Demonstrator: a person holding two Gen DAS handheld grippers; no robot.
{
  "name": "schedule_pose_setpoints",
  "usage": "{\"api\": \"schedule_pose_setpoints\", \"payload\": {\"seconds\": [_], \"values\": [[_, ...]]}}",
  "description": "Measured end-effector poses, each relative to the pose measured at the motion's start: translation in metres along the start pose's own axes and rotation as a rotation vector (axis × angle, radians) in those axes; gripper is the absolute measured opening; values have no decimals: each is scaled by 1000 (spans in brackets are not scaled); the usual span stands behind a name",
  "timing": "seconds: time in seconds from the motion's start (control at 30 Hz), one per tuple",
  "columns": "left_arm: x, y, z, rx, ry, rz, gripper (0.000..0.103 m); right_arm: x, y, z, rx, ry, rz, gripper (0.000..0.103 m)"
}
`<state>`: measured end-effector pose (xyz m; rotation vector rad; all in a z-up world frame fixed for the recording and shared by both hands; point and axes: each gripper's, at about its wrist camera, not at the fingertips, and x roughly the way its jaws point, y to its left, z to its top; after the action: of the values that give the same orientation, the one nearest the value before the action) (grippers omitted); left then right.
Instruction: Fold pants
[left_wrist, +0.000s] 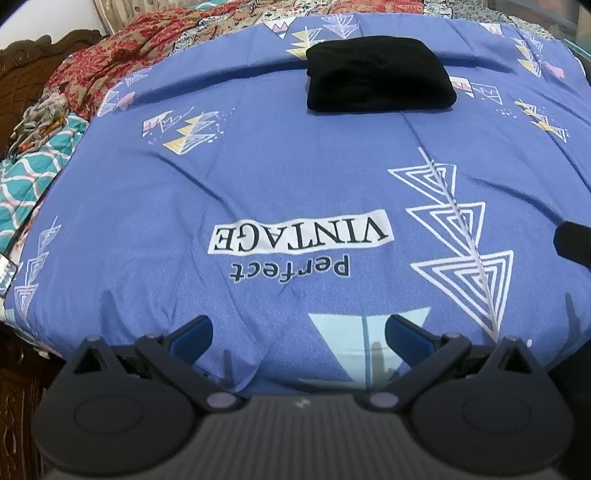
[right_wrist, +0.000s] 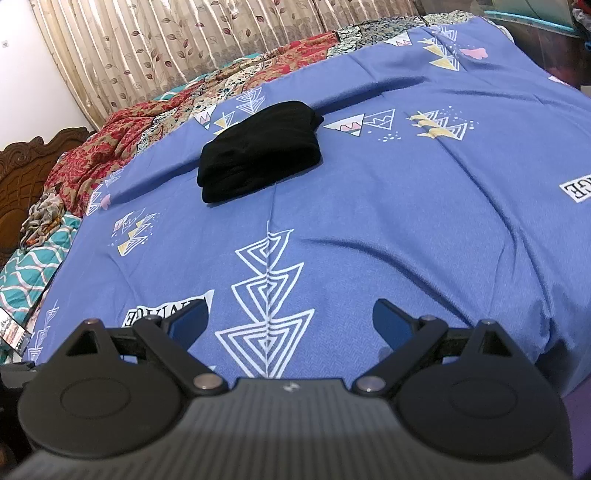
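Black pants (left_wrist: 378, 74) lie folded into a compact stack on the far part of the blue printed bedspread (left_wrist: 280, 177); in the right wrist view the pants (right_wrist: 258, 151) sit left of centre, layers stacked. My left gripper (left_wrist: 298, 332) is open over the bed's near edge, far from the pants, nothing between its blue-padded fingers. My right gripper (right_wrist: 290, 323) is also open and empty, low over the white triangle print near the front edge. A dark tip at the left wrist view's right edge is likely the other gripper.
A red floral blanket (left_wrist: 99, 70) and a teal patterned quilt (left_wrist: 26, 173) are bunched along the bed's left side by a carved wooden headboard (right_wrist: 26, 166). Curtains (right_wrist: 166, 48) hang behind the bed. A phone-like screen (right_wrist: 14, 332) lies at the left edge.
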<state>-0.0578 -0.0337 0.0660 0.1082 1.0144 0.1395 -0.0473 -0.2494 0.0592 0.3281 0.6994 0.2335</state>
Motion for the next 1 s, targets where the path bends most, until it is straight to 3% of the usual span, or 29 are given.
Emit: {"api": "schedule_pose_setpoints", "payload": {"seconds": [0.73,1.0], "values": [[-52,-6,70,1,-238,-73,103,-30,11,71,-58,-141,-20,97],[-50,14,80,-59,-239,-74,103,-25,35,81,-90,-158,-5,97]]}}
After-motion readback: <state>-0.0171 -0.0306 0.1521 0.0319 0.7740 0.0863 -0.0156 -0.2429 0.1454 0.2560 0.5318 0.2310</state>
